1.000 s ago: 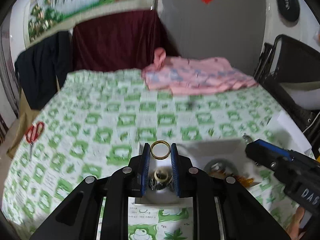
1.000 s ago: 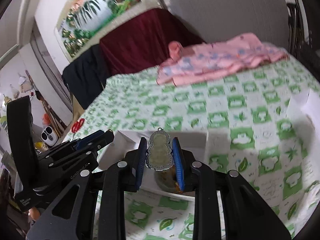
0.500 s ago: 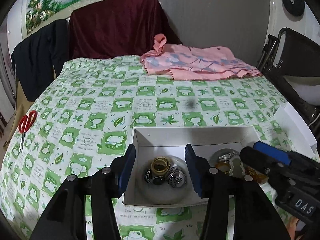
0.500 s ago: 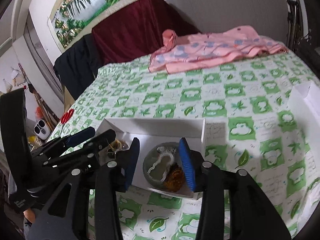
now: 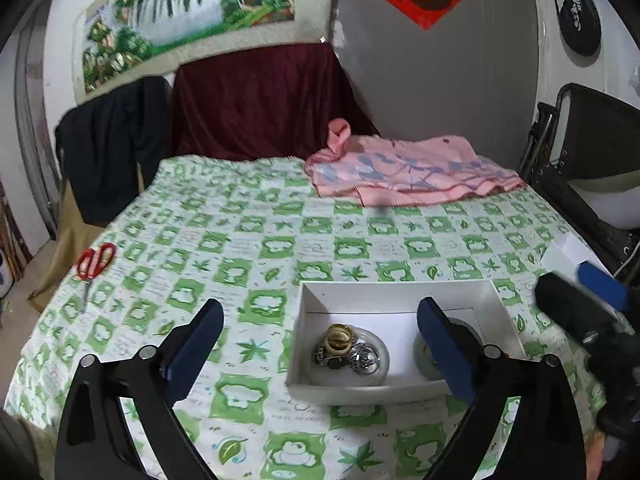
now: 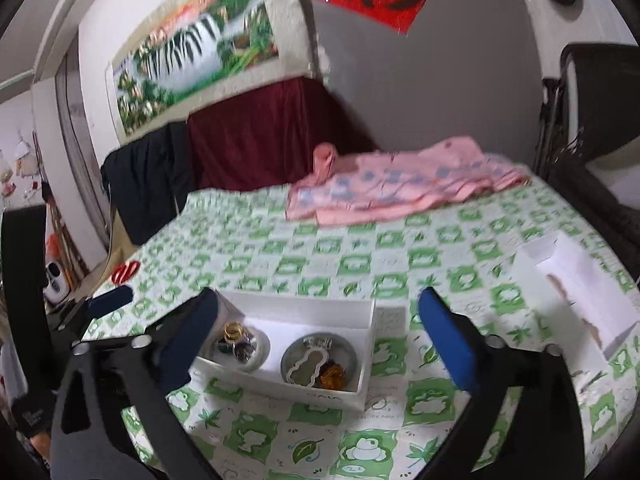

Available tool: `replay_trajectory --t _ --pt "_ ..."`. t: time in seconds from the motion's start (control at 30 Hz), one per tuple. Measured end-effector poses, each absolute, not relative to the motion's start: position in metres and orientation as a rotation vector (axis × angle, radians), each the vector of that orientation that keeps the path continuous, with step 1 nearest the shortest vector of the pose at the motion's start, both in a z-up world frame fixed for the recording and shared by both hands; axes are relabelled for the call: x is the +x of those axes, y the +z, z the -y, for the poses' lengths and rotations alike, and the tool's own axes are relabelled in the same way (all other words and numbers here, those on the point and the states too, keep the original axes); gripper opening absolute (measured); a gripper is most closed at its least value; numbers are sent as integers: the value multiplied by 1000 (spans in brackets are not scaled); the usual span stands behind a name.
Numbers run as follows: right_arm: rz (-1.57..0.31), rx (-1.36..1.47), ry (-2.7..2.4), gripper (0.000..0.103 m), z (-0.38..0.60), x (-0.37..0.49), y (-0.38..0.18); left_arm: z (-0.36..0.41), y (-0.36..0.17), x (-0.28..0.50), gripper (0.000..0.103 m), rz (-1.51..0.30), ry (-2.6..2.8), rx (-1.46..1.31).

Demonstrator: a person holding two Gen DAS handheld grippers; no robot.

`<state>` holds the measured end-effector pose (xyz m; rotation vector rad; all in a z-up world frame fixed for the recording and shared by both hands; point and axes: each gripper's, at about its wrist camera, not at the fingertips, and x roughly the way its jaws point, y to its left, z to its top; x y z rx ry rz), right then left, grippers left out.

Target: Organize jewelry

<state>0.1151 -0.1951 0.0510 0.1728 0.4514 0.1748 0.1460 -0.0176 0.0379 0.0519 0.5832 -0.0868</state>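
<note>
Both tongs opening wide above the sorted jewelry box.
Left tongs (image 5: pixel 320 344) and right tongs (image 6: pixel 316 336) held nothing; the gold ring (image 5: pixel 339 336) and pale oval pendant (image 6: pixel 307 366) lay in separate round dishes inside the white cardboard box (image 6: pixel 300 307) on the surface.

A tabletop under a green-and-white checked cloth (image 5: pixel 248 240) carries an open white box (image 5: pixel 394 288) near the front edge; red scissors (image 5: pixel 94 262) lie well apart at the left; a folded pink cloth (image 5: pixel 408 178) rests at the back; a white carton (image 6: pixel 576 292) sits at the right.
</note>
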Motion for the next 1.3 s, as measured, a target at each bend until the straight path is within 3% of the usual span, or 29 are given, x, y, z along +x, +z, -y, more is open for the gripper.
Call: replay_trajectory --t 0.3,0.63,1.3 --pt "-412 150 57 96 194 82 41 12 29 101 97 -539 -20 122" --pt "-559 136 7 96 194 85 3 6 19 88 97 -553 -42 101" --pt "-571 124 21 96 190 85 2 6 16 90 97 -556 -7 118"
